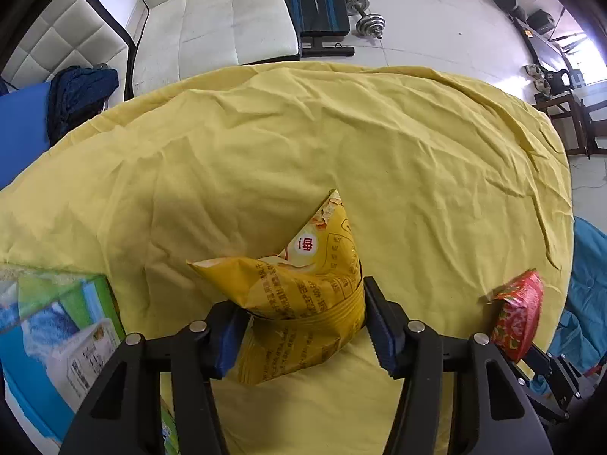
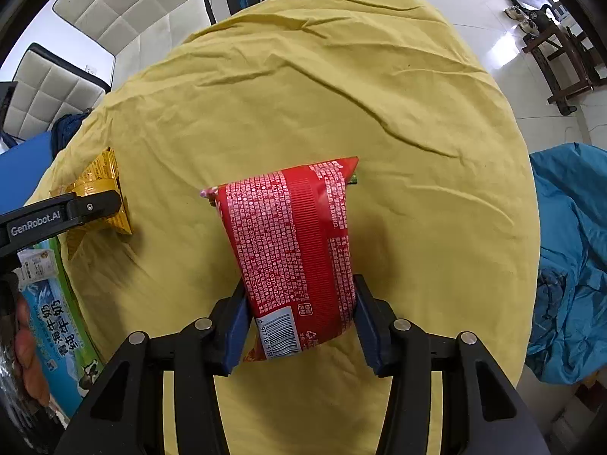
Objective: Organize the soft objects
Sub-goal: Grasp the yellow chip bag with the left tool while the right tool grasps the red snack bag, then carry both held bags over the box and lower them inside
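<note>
My left gripper (image 1: 303, 326) is shut on a yellow snack bag (image 1: 303, 284) and holds it over the yellow cloth (image 1: 265, 151). My right gripper (image 2: 301, 322) is shut on a red snack bag (image 2: 296, 246) with a barcode, also over the yellow cloth (image 2: 303, 94). In the right wrist view the yellow bag (image 2: 100, 189) and the left gripper's finger (image 2: 91, 206) show at the far left. In the left wrist view the red bag (image 1: 518, 314) shows at the right edge.
A green and blue milk carton box (image 1: 64, 326) lies at the cloth's left edge; it also shows in the right wrist view (image 2: 57, 314). A blue fabric heap (image 2: 569, 265) lies right of the table. A white padded sofa (image 1: 212, 15), weight bench (image 1: 313, 3) and dumbbells (image 1: 366, 15) stand beyond.
</note>
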Motion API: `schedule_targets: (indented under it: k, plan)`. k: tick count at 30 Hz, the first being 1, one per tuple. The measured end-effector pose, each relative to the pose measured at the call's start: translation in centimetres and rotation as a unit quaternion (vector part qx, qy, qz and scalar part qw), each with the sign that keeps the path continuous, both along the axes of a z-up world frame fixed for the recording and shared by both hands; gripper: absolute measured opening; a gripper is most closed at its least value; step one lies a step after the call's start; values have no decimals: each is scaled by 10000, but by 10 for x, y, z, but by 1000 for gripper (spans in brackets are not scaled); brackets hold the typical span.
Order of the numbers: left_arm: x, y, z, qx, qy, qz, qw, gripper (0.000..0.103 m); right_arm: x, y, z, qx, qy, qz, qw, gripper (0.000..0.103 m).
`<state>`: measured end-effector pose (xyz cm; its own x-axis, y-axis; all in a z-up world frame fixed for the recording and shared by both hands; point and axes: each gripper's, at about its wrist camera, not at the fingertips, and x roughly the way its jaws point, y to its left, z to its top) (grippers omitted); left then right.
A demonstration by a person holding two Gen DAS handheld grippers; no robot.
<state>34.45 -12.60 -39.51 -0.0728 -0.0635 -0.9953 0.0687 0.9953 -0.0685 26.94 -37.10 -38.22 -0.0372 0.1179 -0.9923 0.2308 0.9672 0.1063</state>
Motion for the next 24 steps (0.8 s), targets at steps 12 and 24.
schedule_targets:
  k: [12,24]
  plan:
    - [-90,-14,9,-106,-152,-346,9992,54,-45,31,-17,-116,429,648,9969,52]
    - [-120,-12,9,-100,-393,-317,9987,54,-55,59,-29,-446,380,624,9963,49]
